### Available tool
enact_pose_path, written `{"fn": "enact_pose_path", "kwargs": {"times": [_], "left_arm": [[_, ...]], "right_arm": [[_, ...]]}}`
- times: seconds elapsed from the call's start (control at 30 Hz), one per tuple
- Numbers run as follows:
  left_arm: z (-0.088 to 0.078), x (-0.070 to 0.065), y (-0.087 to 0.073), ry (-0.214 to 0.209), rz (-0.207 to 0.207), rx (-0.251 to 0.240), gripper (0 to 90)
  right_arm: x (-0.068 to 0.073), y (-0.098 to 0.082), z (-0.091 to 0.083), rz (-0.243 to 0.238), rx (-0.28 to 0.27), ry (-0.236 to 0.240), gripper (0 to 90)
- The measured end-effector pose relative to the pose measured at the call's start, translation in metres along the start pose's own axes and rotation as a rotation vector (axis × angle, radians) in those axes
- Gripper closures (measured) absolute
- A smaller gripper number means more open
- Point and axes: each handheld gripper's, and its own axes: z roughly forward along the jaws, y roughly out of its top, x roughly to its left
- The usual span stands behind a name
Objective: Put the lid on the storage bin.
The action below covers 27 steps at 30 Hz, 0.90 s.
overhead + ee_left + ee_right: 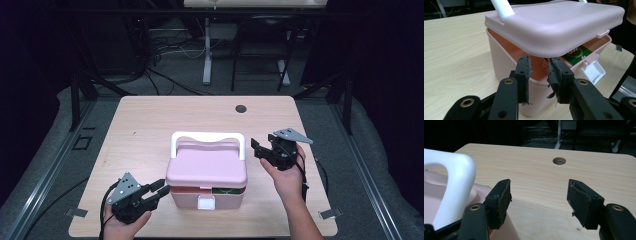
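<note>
At centre of table (150, 115): pink lidded box (206, 195) with white handle (207, 137), lid (554, 25) resting ajar, white front latch (594, 72) hanging undone. Inside, through the gap: green printed packet (576, 53), rest hidden. Left tongs (156, 192) at box's near-left corner, parted narrowly, holding nothing, tips just under the lid's edge. Right tongs (261, 148) beside the handle's right end, parted wide, empty. Risks, as judged: lid dropping shut or skewing if pried from one corner only; box sliding on the smooth table if pushed without bracing; handle swinging into right tongs.
</note>
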Motion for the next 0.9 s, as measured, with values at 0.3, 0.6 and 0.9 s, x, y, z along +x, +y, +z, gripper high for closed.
{"fn": "enact_pose_path", "kwargs": {"times": [0.3, 0.6, 0.9], "left_arm": [[0.001, 0.000, -0.008, -0.001, -0.011, 0.023, 69.2], [0.002, 0.001, -0.014, -0.001, -0.018, 0.045, 69.2], [-0.001, 0.002, -0.015, -0.005, -0.025, 0.034, 69.4]], "right_arm": [[-0.001, 0.000, 0.000, 0.002, 0.003, -0.002, 35.6], [-0.001, -0.001, 0.000, 0.002, 0.002, -0.002, 35.6], [-0.001, 0.000, 0.000, 0.001, -0.006, -0.002, 35.6]]}}
